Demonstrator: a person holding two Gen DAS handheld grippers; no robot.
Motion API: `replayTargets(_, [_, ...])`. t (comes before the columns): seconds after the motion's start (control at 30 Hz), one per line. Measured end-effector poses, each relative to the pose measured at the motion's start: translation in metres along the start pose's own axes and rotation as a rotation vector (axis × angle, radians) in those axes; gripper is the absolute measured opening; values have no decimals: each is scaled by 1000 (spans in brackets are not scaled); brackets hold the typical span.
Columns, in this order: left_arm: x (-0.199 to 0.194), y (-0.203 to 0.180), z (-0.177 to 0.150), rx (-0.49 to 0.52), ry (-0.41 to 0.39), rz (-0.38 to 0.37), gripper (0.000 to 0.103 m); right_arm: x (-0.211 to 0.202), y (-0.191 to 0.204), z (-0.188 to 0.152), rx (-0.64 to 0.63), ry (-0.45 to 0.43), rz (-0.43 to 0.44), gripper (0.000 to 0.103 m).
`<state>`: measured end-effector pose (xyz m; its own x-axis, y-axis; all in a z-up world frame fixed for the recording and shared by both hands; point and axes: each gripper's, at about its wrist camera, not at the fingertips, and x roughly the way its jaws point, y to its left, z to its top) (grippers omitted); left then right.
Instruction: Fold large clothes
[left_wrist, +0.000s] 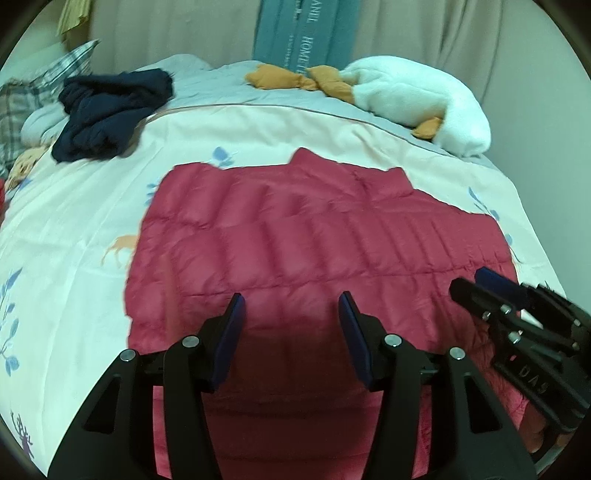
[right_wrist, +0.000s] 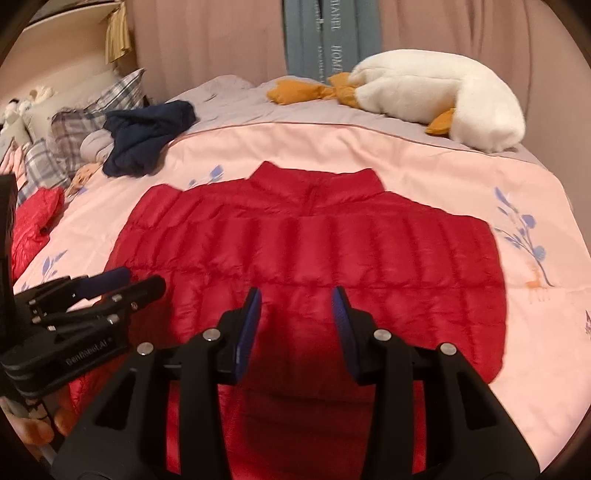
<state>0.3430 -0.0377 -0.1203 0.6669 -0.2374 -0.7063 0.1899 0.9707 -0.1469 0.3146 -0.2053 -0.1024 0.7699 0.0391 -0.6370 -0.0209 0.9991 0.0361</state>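
A red quilted down jacket (left_wrist: 314, 240) (right_wrist: 314, 251) lies flat on the bed, collar at the far side and sleeves folded in. My left gripper (left_wrist: 291, 299) hovers over its near half, jaws apart and nothing pinched between the blue pads. My right gripper (right_wrist: 295, 291) hangs the same way over the near half, open and empty. Each gripper also shows in the other's view: the right gripper (left_wrist: 471, 282) over the jacket's right edge, the left gripper (right_wrist: 146, 279) over its left edge. The jacket's near hem is hidden under the grippers.
The pink printed bed cover (left_wrist: 74, 221) (right_wrist: 535, 332) surrounds the jacket. A crumpled navy garment (left_wrist: 110, 110) (right_wrist: 147, 136) and plaid pillows (right_wrist: 110, 96) lie far left. A white plush goose (left_wrist: 413, 99) (right_wrist: 443, 99) lies far right. Another red garment (right_wrist: 33, 221) sits at the left edge.
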Motion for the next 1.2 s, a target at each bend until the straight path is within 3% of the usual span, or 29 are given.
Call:
replayTargets(0.2, [28,-17,-4,69,77,31,53,35,-14,-15,34,161,-24,47])
replayTargets(0.43, [37,-16,-3,86,123,44,54,25,-11,-15,44,126,-16,48])
replayTargets(0.63, [17,-9,-5,80,74,45,54,-3,-20,-13,17,23,-72,48])
replayTargets(0.83, [27,2,-9,77,105,76,54,22,-40,-19,86,119,-70,50])
replayTargets(1.2, [34,5,-10,58,118,76,56,23,-35,-24,60,118,-78,52])
